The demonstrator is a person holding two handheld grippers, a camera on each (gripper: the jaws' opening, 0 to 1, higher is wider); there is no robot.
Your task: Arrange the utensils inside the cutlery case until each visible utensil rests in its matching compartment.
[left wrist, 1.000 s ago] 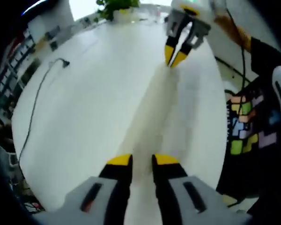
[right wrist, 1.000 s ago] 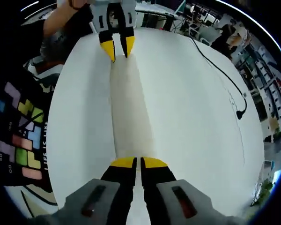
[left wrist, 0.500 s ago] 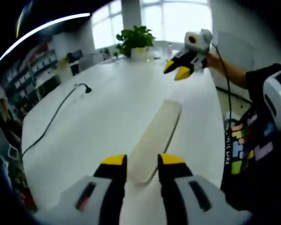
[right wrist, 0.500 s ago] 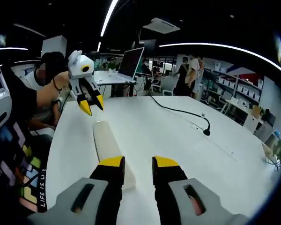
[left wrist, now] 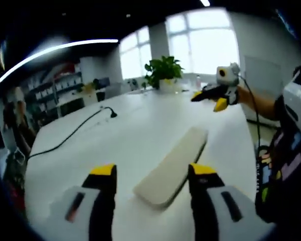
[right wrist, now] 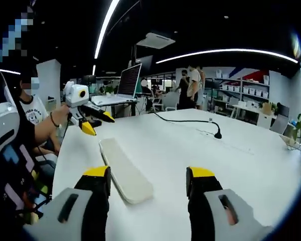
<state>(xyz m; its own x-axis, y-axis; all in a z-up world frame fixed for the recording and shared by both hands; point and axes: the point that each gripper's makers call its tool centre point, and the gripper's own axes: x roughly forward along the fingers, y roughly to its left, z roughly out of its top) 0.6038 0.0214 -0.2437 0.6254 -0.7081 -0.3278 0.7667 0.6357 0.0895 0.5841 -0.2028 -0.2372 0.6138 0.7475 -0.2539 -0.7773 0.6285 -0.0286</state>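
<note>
Risk of skidding: cutlery case (left wrist: 173,163) lies shut and flat on white table (left wrist: 115,135), between both spread, empty grippers, left (left wrist: 153,173) and right (right wrist: 148,175), so a one-sided nudge could push it off the near edge.

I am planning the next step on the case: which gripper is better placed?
The left gripper, narrowly: the case end sits centred between its open jaws; for the right gripper it lies off-centre.

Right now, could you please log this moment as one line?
case: closed, flat on table | left gripper: open | right gripper: open | utensils: none visible
</note>
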